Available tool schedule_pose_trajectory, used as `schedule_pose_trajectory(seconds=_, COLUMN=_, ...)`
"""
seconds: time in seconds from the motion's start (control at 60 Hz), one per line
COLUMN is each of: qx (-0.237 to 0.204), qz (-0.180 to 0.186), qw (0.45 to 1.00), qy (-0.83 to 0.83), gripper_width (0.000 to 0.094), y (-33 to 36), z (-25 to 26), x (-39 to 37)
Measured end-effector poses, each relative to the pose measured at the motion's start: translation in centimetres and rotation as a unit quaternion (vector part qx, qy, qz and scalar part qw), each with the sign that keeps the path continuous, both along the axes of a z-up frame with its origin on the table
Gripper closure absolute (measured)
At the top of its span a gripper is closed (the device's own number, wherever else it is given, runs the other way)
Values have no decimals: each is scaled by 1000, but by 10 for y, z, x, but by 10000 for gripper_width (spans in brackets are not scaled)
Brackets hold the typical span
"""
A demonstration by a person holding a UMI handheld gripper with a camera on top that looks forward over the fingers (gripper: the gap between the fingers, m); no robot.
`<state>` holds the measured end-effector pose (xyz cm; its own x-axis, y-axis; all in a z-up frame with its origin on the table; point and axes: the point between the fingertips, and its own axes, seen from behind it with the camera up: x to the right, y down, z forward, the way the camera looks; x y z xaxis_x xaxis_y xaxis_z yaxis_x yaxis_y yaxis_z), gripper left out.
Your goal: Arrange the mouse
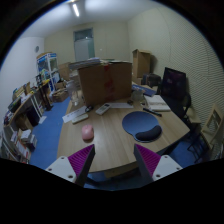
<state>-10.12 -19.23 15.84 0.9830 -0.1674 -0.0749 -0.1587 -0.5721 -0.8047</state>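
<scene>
The jaws are held open, empty, above the tabletop. The pink mouse, left of centre, looks light, rigid, smooth; its sides are best pinched.

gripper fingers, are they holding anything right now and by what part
Nothing is held: the gripper is open, and the small pink mouse lies beyond its fingers on the wooden table.

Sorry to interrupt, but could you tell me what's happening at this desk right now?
A person holds the gripper above the near edge of a wooden table, fingers open and empty. A pink mouse sits ahead of them, apart from the blue mouse pad to its right. A cardboard box stands behind. Nothing is grasped yet.
</scene>
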Motion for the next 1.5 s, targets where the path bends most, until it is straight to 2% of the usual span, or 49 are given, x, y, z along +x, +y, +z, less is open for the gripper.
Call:
schedule_pose_trajectory(seconds=0.267, qx=6, qz=47, qw=999, qy=14, gripper_width=127, y=49, z=-30, x=-41)
schedule_pose_trajectory(seconds=0.4, qx=15, qz=73, qw=997, qy=28, gripper_width=128, y=89, z=-65, x=-84)
schedule_pose_trajectory(seconds=0.567, qx=4, qz=119, qw=992, qy=37, gripper_width=128, y=150, z=-114, x=-138)
schedule_pose_trajectory(seconds=0.717, qx=10, qz=117, qw=993, qy=-13, gripper_width=136, y=217, z=-142, x=-132)
schedule_pose_trajectory(seconds=0.833, qx=-11, qz=116, qw=993, qy=-1, gripper_width=142, y=244, z=-169, x=-132)
schedule_pose_trajectory(seconds=0.85, qx=-11, qz=116, qw=993, qy=-4, gripper_width=102, y=245, z=-171, x=-130)
schedule_pose_trajectory(seconds=0.867, qx=1, qz=117, qw=993, qy=-10, gripper_width=168, y=250, z=-169, x=-130)
schedule_pose_trajectory(seconds=0.883, qx=0, qz=120, qw=993, qy=-15, gripper_width=194, y=251, z=-171, x=-130)
schedule_pose_trajectory(seconds=0.9, qx=-2, qz=119, qw=993, qy=-24, gripper_width=139, y=251, z=-173, x=-128)
schedule_pose_trajectory(seconds=0.917, qx=4, qz=123, qw=992, qy=-31, gripper_width=227, y=253, z=-172, x=-128)
schedule_pose_trajectory(seconds=0.933, qx=4, qz=128, qw=991, qy=-30, gripper_width=234, y=253, z=-173, x=-131)
schedule_pose_trajectory(seconds=0.967, qx=8, qz=130, qw=991, qy=-28, gripper_width=348, y=253, z=-172, x=-134)
schedule_pose_trajectory(seconds=0.983, qx=5, qz=128, qw=991, qy=-28, gripper_width=435, y=252, z=-173, x=-133)
schedule_pose_trajectory(seconds=1.133, qx=-14, qz=102, qw=994, qy=-36, gripper_width=496, y=249, z=-176, x=-131)
schedule_pose_trajectory(seconds=1.217, qx=-39, qz=91, qw=995, qy=-26, gripper_width=543, y=248, z=-174, x=-131)
schedule_pose_trajectory(seconds=1.233, qx=-43, qz=91, qw=995, qy=-24, gripper_width=577, y=247, z=-174, x=-132)
schedule_pose_trajectory(seconds=1.283, qx=-55, qz=98, qw=993, qy=-23, gripper_width=586, y=242, z=-167, x=-138)
schedule_pose_trajectory(seconds=1.383, qx=-2, qz=123, qw=992, qy=-33, gripper_width=585, y=246, z=-98, x=-145)
schedule_pose_trajectory(seconds=1.45, qx=47, qz=121, qw=991, qy=-34, gripper_width=586, y=253, z=-36, x=-126)
schedule_pose_trajectory(seconds=1.5, qx=82, qz=103, qw=990, qy=-44, gripper_width=587, y=263, z=5, x=-92)
